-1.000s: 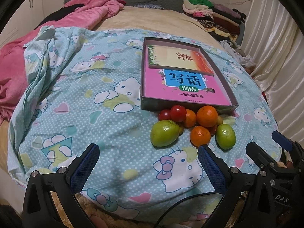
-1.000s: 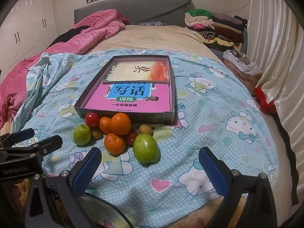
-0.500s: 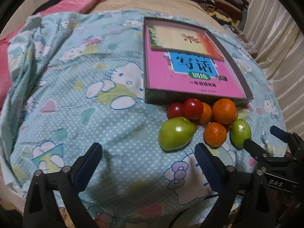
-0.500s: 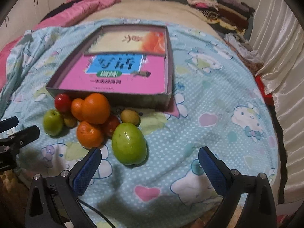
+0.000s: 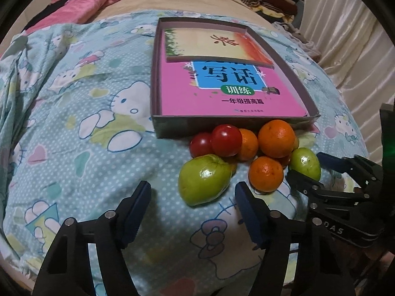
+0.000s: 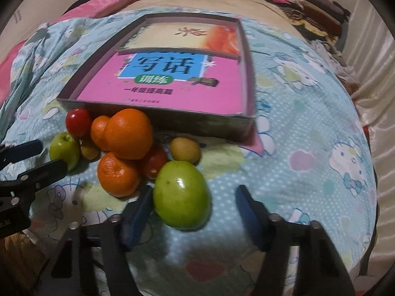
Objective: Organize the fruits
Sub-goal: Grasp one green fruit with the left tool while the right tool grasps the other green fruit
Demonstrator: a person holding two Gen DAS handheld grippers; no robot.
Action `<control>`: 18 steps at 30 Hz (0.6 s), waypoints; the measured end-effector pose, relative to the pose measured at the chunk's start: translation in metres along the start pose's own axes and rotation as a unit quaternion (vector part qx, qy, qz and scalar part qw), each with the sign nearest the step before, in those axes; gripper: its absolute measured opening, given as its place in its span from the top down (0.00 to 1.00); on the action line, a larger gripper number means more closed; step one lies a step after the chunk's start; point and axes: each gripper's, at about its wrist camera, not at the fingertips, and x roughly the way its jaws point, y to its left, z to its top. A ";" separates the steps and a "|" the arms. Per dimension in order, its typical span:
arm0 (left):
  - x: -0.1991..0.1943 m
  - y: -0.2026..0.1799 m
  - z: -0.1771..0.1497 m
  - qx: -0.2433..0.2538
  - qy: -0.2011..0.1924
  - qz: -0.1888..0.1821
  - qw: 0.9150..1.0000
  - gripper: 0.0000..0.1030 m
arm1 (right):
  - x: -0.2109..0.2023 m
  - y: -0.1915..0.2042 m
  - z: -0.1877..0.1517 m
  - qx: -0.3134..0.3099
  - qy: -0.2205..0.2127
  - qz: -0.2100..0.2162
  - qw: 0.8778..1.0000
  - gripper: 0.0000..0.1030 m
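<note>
The bed (image 5: 74,123), spread with a pale blue cartoon-cat cover, carries everything here, and on it lies a shallow cardboard box (image 5: 158,79) whose floor is taken up by two books, a pink one (image 5: 222,98) nearer and a cream-and-orange one (image 5: 214,44) behind it. No fruit sits inside the box; judging by that, the sorting has hardly begun and all of it remains to be done. The fruit is heaped on the cover just outside the box's near wall: a large green fruit (image 6: 181,194) closest to the right tool (image 6: 193,212), a big orange (image 6: 128,133) resting against the box, a smaller orange (image 6: 117,174) in front of it, a third orange (image 6: 98,132) tucked partly behind the big one, a second green fruit (image 6: 64,149) on the far left side of the heap, red tomatoes (image 5: 226,137) touching one another, and a small yellowish fruit (image 6: 185,149) by the box wall. The right tool stands wide open with the large green fruit partly between its fingers, the left pad (image 6: 138,212) just beside its skin; it looks set to take that one first. The left tool (image 5: 192,209) is also spread open and holds nothing, the other green fruit lying just ahead of it.
</note>
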 end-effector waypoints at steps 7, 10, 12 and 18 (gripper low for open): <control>0.008 0.001 0.002 0.001 0.005 -0.013 1.000 0.42 | 0.007 0.003 0.002 -0.005 0.001 0.018 1.000 0.55; 0.010 0.000 0.003 0.002 0.004 -0.020 1.000 0.46 | 0.009 0.002 0.003 -0.002 0.000 0.026 1.000 0.56; 0.012 0.000 0.003 0.003 0.006 -0.024 1.000 0.47 | 0.009 0.000 0.003 0.004 -0.001 0.033 0.999 0.56; 0.021 -0.001 0.005 0.002 0.008 -0.036 0.999 0.52 | 0.009 -0.006 0.002 0.019 -0.005 0.052 0.998 0.57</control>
